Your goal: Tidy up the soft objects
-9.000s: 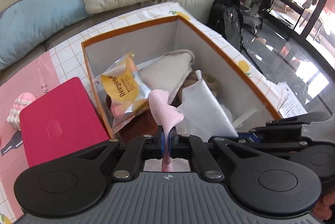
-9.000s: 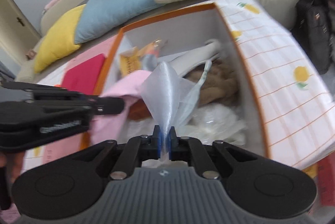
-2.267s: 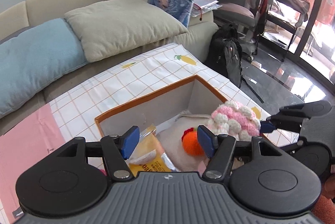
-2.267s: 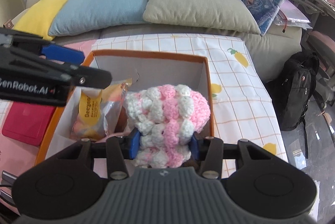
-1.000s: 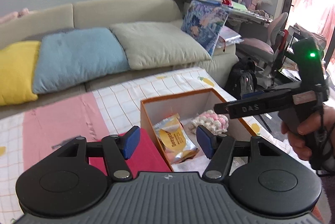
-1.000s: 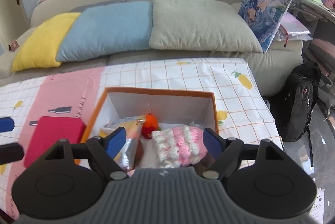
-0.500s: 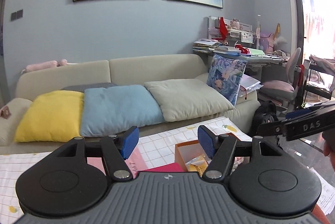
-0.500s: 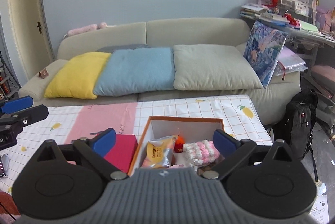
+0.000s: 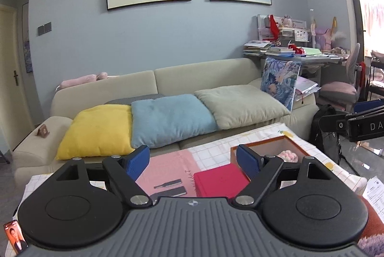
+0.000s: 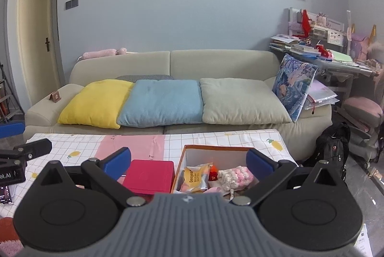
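Left tool [image 9: 193,161]: jaws spread wide, just opened further, nothing between the blue pads [image 9: 138,161]. Right tool [image 10: 188,162]: jaws likewise at full spread, just opened, nothing gripped. Both raised and set well back from the table [image 10: 79,149], which carries a checked cloth with a pink stripe. Orange-rimmed box [image 10: 189,153] on the table, with a red case [image 10: 150,175] just beside it on its left. Box contents legible in the right wrist view only: pink-and-white crocheted item [image 10: 236,174] at the right, yellow snack packet [image 10: 195,177] at the left, small orange-red object [image 10: 213,171] between them. In the left wrist view, box [image 9: 276,144] seen from a lower angle, partly hidden behind the right finger of the tool; only the top of the crocheted item [image 9: 289,156] visible above the rim, packet hidden. Shown in the left wrist view only: flat dark objects [image 9: 168,186] on the pink stripe, a phone [image 9: 14,236] at the lower left edge, and the right tool's finger entering from the right edge. Shown in the right wrist view only: the left tool's finger at the left edge, and a door [image 10: 36,40] at the left. Sofa [image 10: 216,62] behind the table in both views.
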Action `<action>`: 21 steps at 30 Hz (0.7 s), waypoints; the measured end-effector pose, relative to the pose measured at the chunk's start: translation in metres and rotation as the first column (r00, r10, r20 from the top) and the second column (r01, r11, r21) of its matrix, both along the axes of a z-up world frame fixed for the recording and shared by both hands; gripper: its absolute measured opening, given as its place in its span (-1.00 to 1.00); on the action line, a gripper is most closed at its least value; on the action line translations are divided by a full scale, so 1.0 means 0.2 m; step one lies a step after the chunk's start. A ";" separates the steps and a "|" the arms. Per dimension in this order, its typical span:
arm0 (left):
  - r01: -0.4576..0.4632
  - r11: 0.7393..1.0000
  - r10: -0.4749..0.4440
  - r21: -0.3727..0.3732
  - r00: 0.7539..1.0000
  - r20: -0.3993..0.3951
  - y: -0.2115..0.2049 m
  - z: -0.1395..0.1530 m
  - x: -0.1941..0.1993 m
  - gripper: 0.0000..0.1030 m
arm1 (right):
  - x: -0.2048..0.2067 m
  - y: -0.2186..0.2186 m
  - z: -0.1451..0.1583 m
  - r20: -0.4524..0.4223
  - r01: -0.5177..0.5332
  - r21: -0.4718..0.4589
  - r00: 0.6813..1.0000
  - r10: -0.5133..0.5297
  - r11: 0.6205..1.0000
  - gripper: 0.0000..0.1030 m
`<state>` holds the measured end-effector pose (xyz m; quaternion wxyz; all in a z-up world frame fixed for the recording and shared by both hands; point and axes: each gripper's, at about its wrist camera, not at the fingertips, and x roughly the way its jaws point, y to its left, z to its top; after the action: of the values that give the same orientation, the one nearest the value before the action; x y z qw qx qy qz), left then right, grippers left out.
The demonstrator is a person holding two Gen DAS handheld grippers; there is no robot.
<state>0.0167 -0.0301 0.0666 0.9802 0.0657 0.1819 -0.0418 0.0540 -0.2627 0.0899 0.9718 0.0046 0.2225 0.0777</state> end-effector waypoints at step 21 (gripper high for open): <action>-0.109 0.993 0.084 -0.036 0.905 -0.417 -0.03 -0.40 0.06 0.96 | -0.04 0.14 -0.44 -0.248 0.069 -0.070 0.965 -0.085 0.995 0.94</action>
<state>0.0282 -0.0357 -0.0135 0.9216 0.0178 0.3877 -0.0117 0.0453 -0.2355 0.0017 0.9378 -0.0066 0.3456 0.0319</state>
